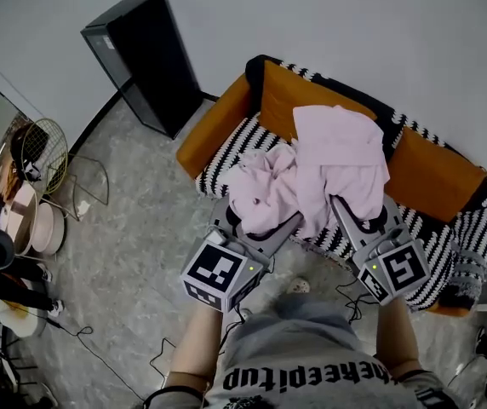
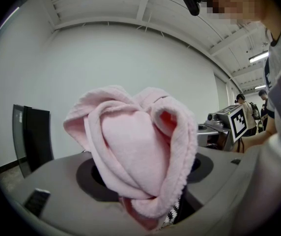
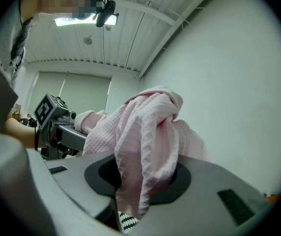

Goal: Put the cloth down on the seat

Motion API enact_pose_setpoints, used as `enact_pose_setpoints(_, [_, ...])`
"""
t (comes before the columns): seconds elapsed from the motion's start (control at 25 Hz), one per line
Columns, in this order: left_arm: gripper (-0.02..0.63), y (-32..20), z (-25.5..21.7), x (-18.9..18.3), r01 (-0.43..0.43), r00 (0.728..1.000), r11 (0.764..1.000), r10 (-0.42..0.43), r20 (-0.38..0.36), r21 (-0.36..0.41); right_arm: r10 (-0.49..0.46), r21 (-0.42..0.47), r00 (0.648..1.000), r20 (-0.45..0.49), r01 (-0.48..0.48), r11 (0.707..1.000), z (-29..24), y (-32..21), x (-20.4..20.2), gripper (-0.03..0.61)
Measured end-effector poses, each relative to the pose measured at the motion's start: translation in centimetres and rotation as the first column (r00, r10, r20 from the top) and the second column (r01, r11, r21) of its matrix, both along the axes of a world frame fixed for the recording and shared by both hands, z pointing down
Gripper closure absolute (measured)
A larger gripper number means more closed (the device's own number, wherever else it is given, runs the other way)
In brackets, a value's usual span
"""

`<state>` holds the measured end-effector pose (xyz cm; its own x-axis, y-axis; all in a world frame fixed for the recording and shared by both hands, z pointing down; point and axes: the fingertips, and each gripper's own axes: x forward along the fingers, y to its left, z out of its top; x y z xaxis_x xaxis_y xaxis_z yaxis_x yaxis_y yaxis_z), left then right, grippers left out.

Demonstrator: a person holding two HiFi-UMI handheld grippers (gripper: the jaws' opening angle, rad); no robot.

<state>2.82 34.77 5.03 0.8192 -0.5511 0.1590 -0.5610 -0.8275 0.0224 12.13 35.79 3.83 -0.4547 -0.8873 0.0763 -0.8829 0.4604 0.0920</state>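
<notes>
Over the striped seat (image 1: 226, 156) of the orange sofa (image 1: 214, 126) we held the pink cloth (image 1: 324, 164) bunched up, seemingly not yet resting on it. Our left gripper (image 1: 279, 227) and right gripper (image 1: 343, 209) were each clamped on a fold. The next move, we judged, called for lowering the cloth and then opening both.

Your head cam looks steeply down on sofa (image 1: 288, 100); L/R gripper cams face upward, v. close on same cloth (image 2: 130, 151).
</notes>
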Motion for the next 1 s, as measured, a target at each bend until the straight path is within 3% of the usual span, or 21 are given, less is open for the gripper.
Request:
enact_pose_setpoints(0.52, [0.262,-3.0,0.3,3.8,0.080,0.997,0.997,-0.080,0.015,-0.002,-0.066,-0.002,0.998,0.007,0.066,0.998,0.4,-3.7,3.9,0.437])
enact_pose_setpoints(1.0, [0.263,-4.3,0.7,4.2,0.083,0.996,0.996,-0.083,0.032,-0.013,-0.058,-0.008,0.998,0.017,0.058,0.998,1.0,-4.9,4.3,0.439])
